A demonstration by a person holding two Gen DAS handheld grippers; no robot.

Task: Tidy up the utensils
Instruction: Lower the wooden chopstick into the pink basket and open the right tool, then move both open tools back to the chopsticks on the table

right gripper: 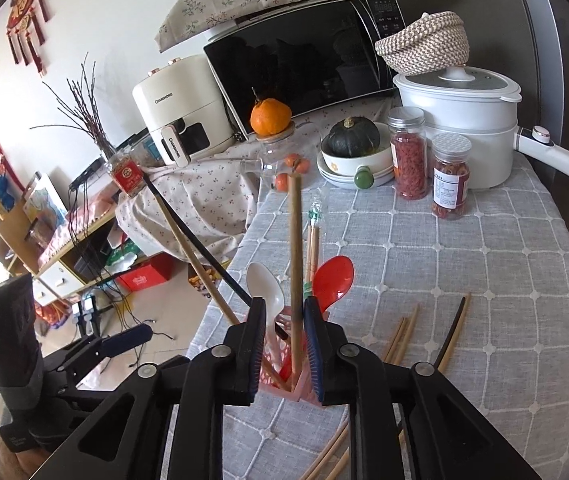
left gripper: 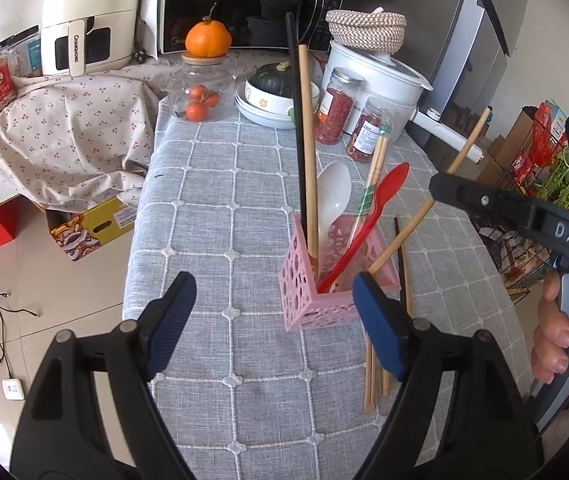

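A pink perforated holder (left gripper: pixel 308 280) stands on the grey tablecloth. It holds a white spoon (left gripper: pixel 334 196), a red spoon (left gripper: pixel 368 224), wrapped chopsticks (left gripper: pixel 376 168), a black chopstick (left gripper: pixel 298 128) and a wooden one (left gripper: pixel 308 152). My left gripper (left gripper: pixel 276 312) is open and empty, just in front of the holder. My right gripper (right gripper: pixel 284 344) is over the holder (right gripper: pixel 280 384), its jaws slightly apart around a wooden chopstick (right gripper: pixel 295 264) whose lower end is in the holder. The right gripper also shows in the left wrist view (left gripper: pixel 444 186). Loose chopsticks (right gripper: pixel 400 340) lie on the cloth.
At the back of the table stand a white cooker (right gripper: pixel 464 120), two jars (right gripper: pixel 408 152), stacked bowls with a squash (right gripper: pixel 354 148), a glass jar with oranges (left gripper: pixel 200 88) and a microwave (right gripper: pixel 304 60). The table's left edge (left gripper: pixel 136 240) drops to a cluttered floor.
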